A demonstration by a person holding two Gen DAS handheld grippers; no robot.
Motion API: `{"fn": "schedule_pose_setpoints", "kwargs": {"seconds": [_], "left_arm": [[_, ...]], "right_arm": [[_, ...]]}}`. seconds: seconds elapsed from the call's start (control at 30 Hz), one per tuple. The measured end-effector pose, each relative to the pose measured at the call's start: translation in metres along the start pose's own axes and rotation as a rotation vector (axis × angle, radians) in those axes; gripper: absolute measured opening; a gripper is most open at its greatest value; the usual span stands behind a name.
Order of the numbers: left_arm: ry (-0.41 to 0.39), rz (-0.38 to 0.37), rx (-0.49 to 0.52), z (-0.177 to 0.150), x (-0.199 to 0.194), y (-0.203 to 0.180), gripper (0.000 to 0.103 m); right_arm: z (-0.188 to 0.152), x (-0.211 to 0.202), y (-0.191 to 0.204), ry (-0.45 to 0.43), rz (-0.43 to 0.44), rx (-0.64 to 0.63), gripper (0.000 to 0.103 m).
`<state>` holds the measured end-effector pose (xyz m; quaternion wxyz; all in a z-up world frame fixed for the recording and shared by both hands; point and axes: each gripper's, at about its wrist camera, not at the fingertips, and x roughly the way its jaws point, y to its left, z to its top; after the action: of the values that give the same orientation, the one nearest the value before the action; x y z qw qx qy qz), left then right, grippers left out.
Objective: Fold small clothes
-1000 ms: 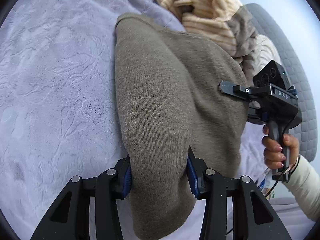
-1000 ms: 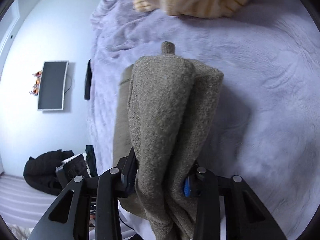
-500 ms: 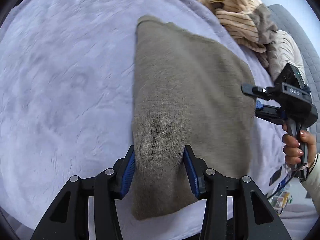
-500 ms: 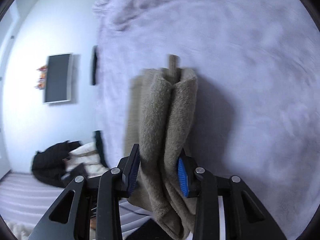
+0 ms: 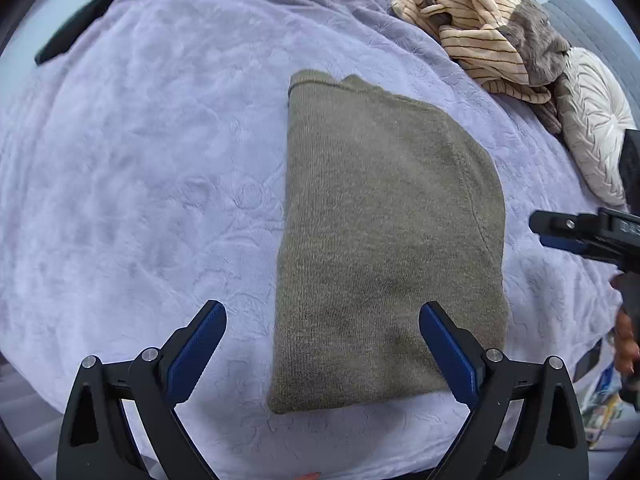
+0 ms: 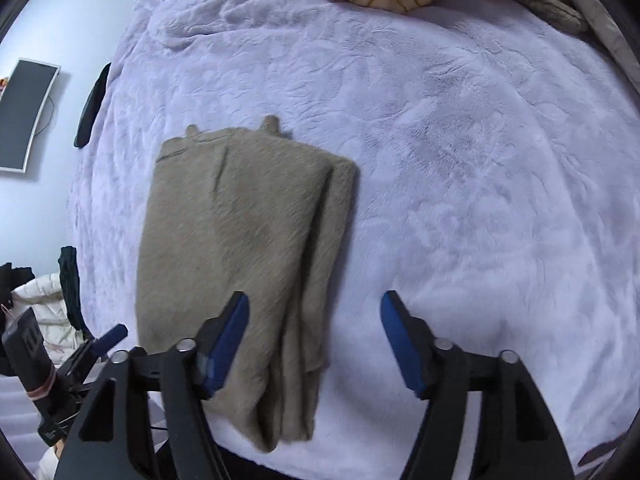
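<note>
A folded olive-brown knit garment [image 5: 384,232] lies flat on the lilac bedspread [image 5: 152,168]. It also shows in the right wrist view [image 6: 240,240], with its layered edges toward the near bed edge. My left gripper [image 5: 322,344] is open and empty, held just above the garment's near end. My right gripper [image 6: 314,340] is open and empty, above the garment's near right edge. The right gripper also shows in the left wrist view [image 5: 560,232], to the right of the garment.
A heap of striped tan and grey clothes [image 5: 480,28] lies at the far side of the bed, next to a round white cushion [image 5: 596,124]. A dark flat object [image 5: 76,28] lies at the far left. Dark clothes [image 6: 68,284] hang off the bed's left edge.
Both grippers have opened and let go of the garment. It hung folded between them before and now lies flat on the bed. Both grippers have drawn back from it.
</note>
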<state>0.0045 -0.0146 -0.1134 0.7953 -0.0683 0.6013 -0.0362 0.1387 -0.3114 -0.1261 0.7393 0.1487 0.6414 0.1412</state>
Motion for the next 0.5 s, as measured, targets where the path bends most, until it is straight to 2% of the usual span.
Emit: {"fn": "schedule_pose_setpoints", "kwargs": {"seconds": [0.13, 0.3, 0.37, 0.43, 0.5], "left_arm": [[0.038, 0.044, -0.008, 0.002, -0.001, -0.009, 0.098], [0.021, 0.074, -0.014, -0.001, -0.010, -0.013, 0.098], [0.014, 0.097, -0.007, -0.001, -0.012, -0.018, 0.098], [0.012, 0.119, 0.001, -0.002, -0.015, -0.020, 0.098], [0.008, 0.130, 0.008, -0.003, -0.018, -0.021, 0.098]], "right_arm": [[-0.027, -0.012, 0.016, -0.001, 0.004, 0.024, 0.080], [-0.056, -0.021, 0.033, -0.006, -0.049, 0.043, 0.083], [-0.063, -0.023, 0.039, -0.011, -0.077, 0.026, 0.090], [-0.069, -0.026, 0.043, -0.018, -0.105, 0.012, 0.103], [-0.073, -0.031, 0.045, -0.033, -0.124, 0.002, 0.103]]}}
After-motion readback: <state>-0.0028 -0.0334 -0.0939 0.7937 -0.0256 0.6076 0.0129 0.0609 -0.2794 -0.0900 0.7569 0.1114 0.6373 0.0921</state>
